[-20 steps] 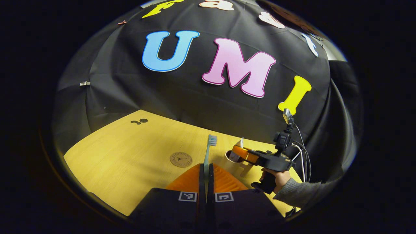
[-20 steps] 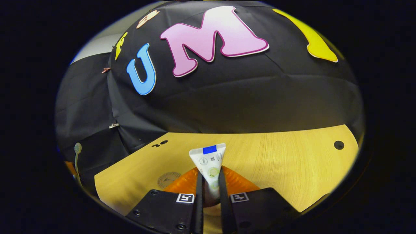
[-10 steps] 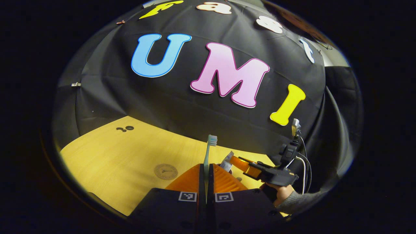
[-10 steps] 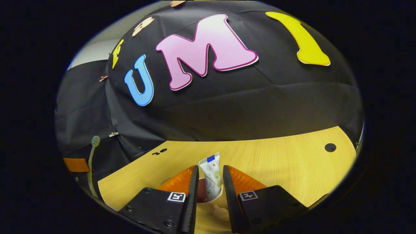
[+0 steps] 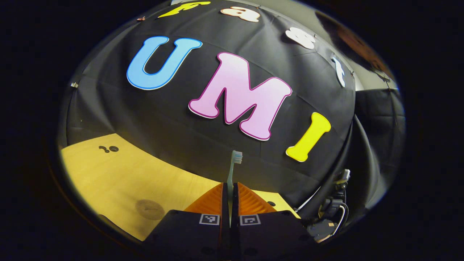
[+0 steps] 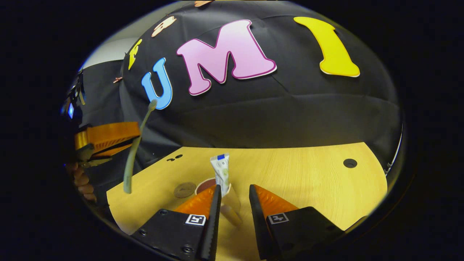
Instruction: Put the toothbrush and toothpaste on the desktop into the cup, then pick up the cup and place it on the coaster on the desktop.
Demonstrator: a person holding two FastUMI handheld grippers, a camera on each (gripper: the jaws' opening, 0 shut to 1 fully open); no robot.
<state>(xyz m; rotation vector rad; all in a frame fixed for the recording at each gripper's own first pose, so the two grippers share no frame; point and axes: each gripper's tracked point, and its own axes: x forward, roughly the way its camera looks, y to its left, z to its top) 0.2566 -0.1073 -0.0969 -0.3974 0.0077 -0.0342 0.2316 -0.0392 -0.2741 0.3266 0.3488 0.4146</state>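
The toothpaste (image 6: 221, 170) stands in the cup (image 6: 212, 186) on the desk (image 6: 308, 181); our right gripper (image 6: 232, 203) is released. Our left gripper (image 5: 230, 195) grasps the toothbrush (image 5: 232, 170), well above the desk. We should centre its handle over the rim, lower, then release, sparing the coaster (image 6: 184, 189).

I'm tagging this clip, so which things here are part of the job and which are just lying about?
Part of the job:
toothbrush, clamped in the left gripper
toothpaste, standing in the cup
coaster on the desktop
right gripper, open

Lying about:
hole in the desktop
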